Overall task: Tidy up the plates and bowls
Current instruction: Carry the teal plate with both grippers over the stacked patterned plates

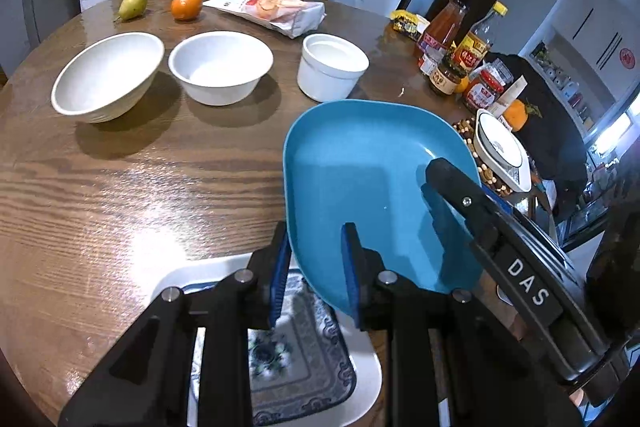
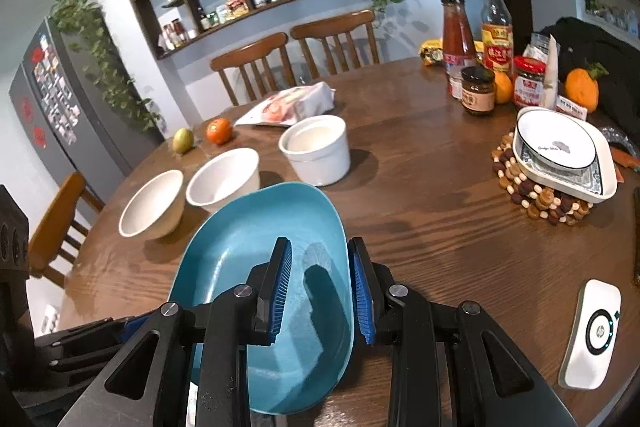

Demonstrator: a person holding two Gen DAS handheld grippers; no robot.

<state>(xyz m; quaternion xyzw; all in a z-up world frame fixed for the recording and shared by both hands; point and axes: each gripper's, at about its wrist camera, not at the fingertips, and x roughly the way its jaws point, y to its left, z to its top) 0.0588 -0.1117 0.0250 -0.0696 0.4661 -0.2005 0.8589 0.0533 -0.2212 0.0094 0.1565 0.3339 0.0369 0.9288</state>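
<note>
Blue plate lifted clear of the wooden tabletop, tilted, above a patterned rectangular dish. Left hand-held gripper clenched on its near rim; right hand-held gripper clamped on the opposite rim. Three white bowls beyond.

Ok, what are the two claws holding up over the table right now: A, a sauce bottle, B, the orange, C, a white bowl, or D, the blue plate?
D: the left claw and the right claw each pinch an opposite rim of the blue plate, while the white bowls and the orange sit untouched on the table.
</note>
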